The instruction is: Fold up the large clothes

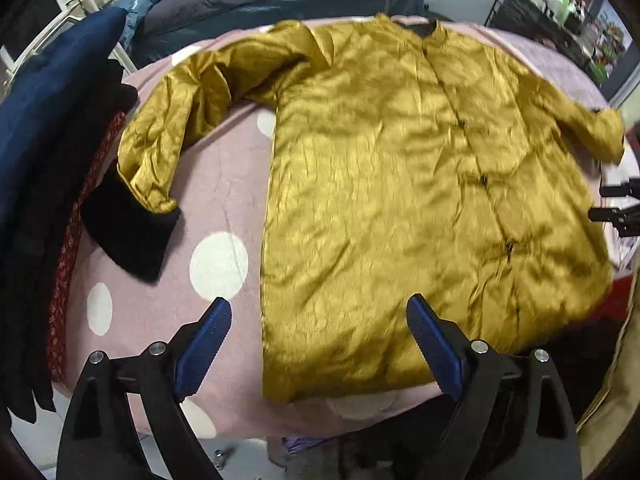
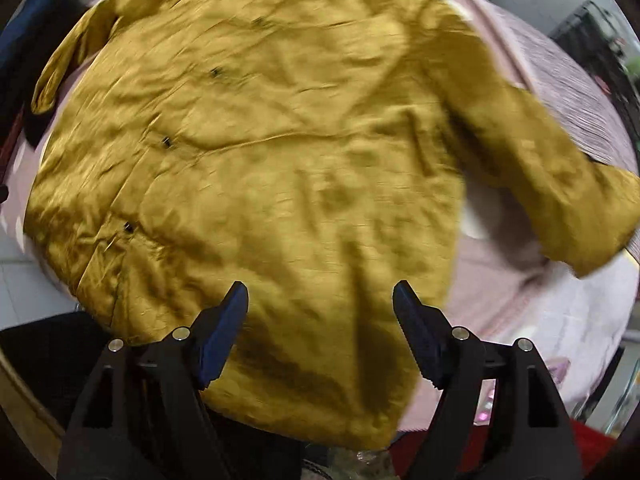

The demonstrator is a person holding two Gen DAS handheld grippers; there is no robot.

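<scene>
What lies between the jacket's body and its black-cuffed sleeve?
Bare pink polka-dot blanket separates the gold jacket body from the black-cuffed sleeve, clearest in the left wrist view.

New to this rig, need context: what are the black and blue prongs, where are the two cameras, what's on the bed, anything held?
No robot arm here: a person carries a two-finger gripper in each hand, each with a fisheye camera looking along its fingers. One picture comes from the left gripper, the other from the right gripper. The blue-padded prongs are their fingers; both are open and hold nothing. A shiny mustard-yellow buttoned jacket with black cuffs lies spread flat on a pink bedcover with white dots. Dark clothes are heaped at the left.
</scene>
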